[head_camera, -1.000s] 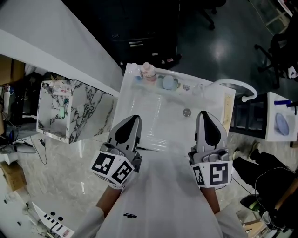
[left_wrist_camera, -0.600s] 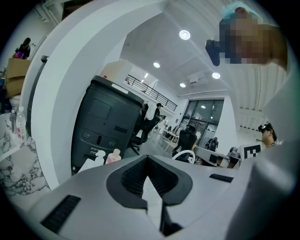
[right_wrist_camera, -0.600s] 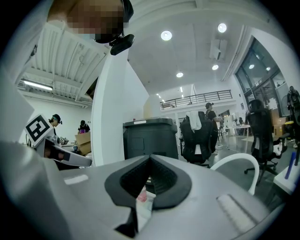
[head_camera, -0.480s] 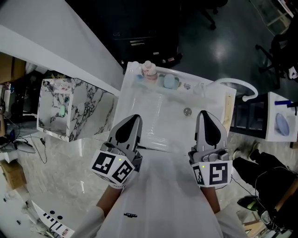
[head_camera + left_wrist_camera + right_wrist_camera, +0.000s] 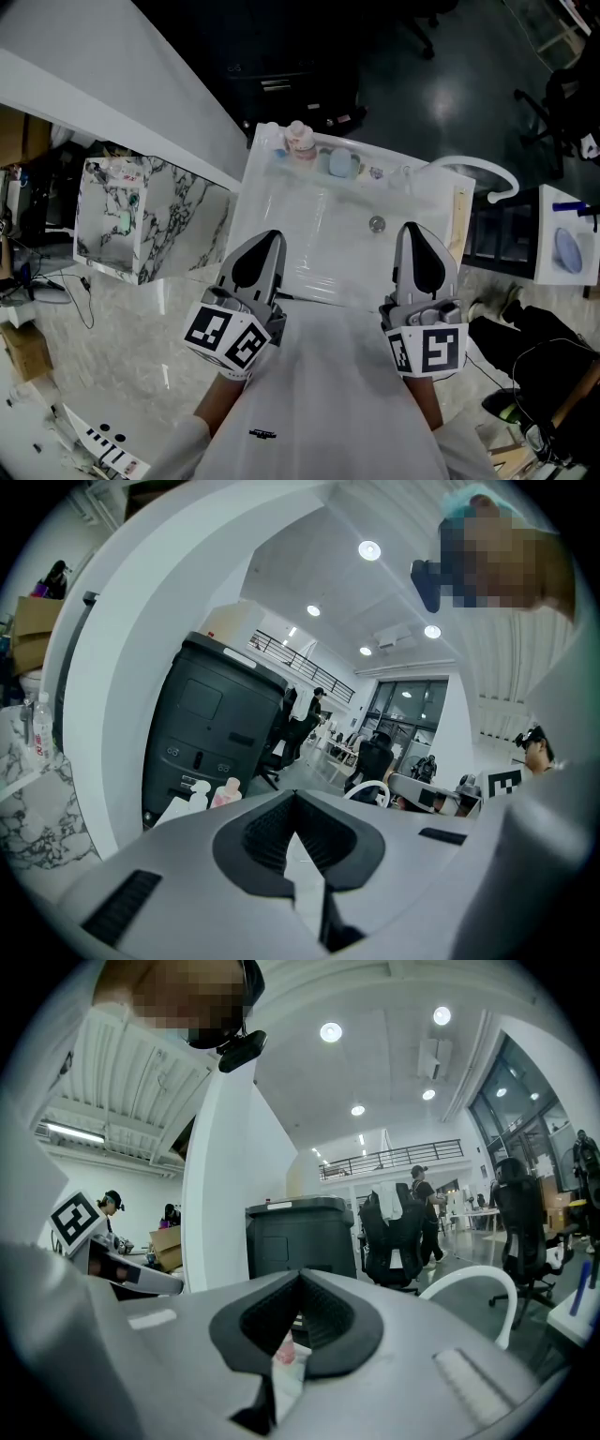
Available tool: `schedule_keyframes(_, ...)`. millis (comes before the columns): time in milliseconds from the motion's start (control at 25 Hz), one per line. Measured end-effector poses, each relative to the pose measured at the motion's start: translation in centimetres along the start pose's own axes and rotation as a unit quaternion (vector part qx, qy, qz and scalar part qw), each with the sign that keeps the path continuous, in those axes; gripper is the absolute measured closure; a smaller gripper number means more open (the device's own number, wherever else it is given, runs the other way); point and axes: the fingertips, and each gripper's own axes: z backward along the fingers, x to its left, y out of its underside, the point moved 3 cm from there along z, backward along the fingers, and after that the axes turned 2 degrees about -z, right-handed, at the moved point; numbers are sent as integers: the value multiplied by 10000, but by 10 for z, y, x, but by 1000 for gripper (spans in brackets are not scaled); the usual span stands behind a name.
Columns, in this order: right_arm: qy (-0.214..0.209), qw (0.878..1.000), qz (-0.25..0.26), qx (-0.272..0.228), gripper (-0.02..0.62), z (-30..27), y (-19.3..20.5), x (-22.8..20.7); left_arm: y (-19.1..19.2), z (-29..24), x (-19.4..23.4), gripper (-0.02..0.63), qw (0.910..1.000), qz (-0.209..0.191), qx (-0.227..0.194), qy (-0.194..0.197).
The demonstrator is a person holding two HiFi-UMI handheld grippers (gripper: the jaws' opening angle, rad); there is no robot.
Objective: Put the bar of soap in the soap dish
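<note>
Both grippers hover side by side over the near part of a white sink (image 5: pixel 281 202). My left gripper (image 5: pixel 271 238) is shut, tips together, nothing between them (image 5: pixel 295 795). My right gripper (image 5: pixel 410 229) is shut and empty as well (image 5: pixel 300 1275). On the sink's far rim lies a pale blue piece (image 5: pixel 339 166); I cannot tell whether it is the soap or the dish. Beside it stands a pink bottle (image 5: pixel 300 141), also seen in the left gripper view (image 5: pixel 225 792) and through the right jaws' gap (image 5: pixel 284 1354). Both grippers are well short of that rim.
A drain (image 5: pixel 376 224) sits in the basin ahead of my right gripper. A white curved faucet (image 5: pixel 480 174) arches at the sink's right. A marble-patterned box (image 5: pixel 178 220) stands to the left, a black bin (image 5: pixel 281 84) beyond the sink, a shelf unit (image 5: pixel 562 248) at the right.
</note>
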Motion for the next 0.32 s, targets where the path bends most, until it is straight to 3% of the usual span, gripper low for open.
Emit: schedule_keyframes(320,-8,10000,-6,-2,583,-1,2,1,2,1,2,606,10000,8,16,-18)
